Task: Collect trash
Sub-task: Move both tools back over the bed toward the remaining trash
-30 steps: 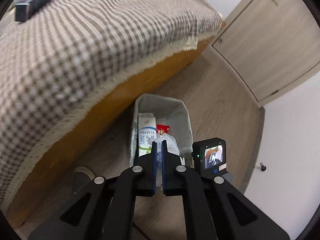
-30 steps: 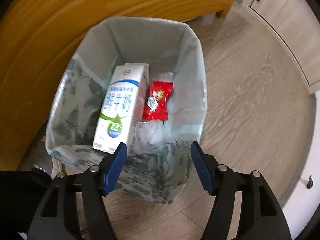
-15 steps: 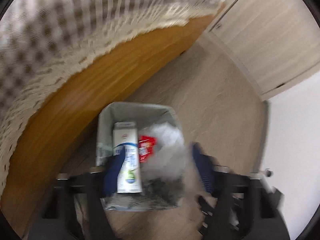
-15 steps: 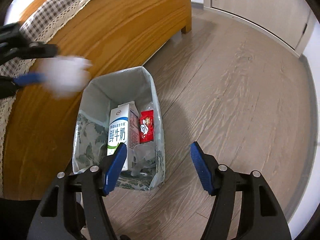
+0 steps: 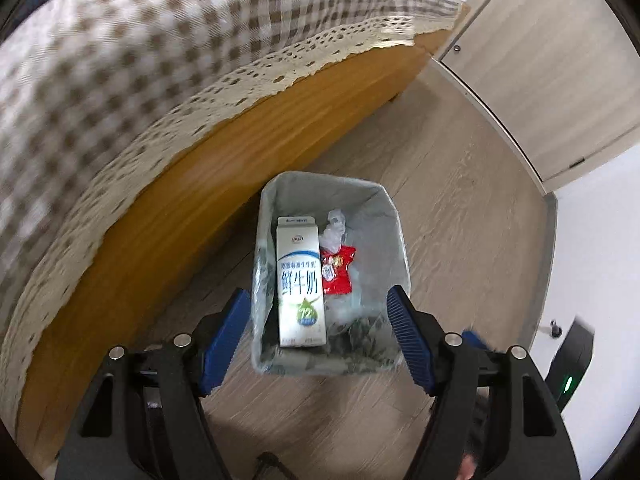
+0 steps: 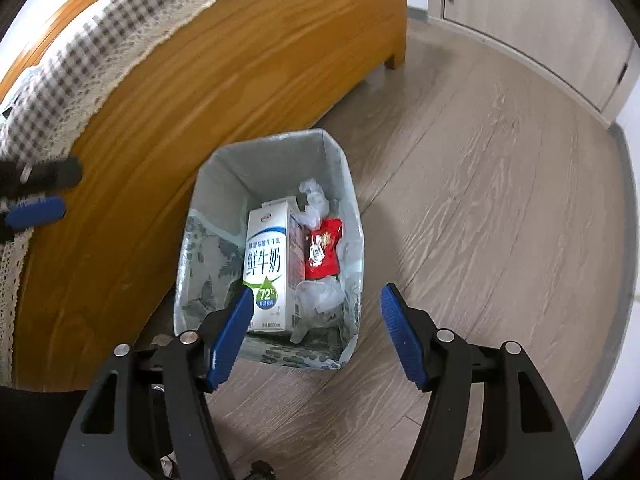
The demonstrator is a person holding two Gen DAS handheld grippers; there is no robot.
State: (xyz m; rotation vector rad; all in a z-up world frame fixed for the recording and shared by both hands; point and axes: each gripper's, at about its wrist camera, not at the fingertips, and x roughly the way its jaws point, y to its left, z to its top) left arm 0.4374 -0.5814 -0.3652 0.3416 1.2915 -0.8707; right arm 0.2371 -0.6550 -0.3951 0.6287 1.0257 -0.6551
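A lined trash bin (image 5: 328, 178) (image 6: 224, 184) stands on the wood floor against the bed's side. Inside it a white milk carton (image 5: 300, 276) (image 6: 266, 264) leans upright, beside a red snack wrapper (image 5: 336, 270) (image 6: 322, 246) and crumpled white plastic (image 5: 334, 232) (image 6: 314, 204). Above the bin, my left gripper (image 5: 317, 294) hangs open and holds nothing. My right gripper (image 6: 317, 292) is open too and empty, over the bin's near edge. One blue pad of the left fingers (image 6: 36, 210) shows at the left edge of the right wrist view.
The bed's wooden side board (image 5: 168, 216) (image 6: 200, 92) runs along the left, under a checked cover with a lace hem (image 5: 160, 60). Pale cupboard doors (image 5: 540, 72) (image 6: 520, 12) close off the far side. Bare floor (image 6: 480, 200) lies to the right of the bin.
My left jaws were shut and now stand wide; a white crumpled piece fell from them into the bin. The left gripper came down over the bin, and the right one rose away from it.
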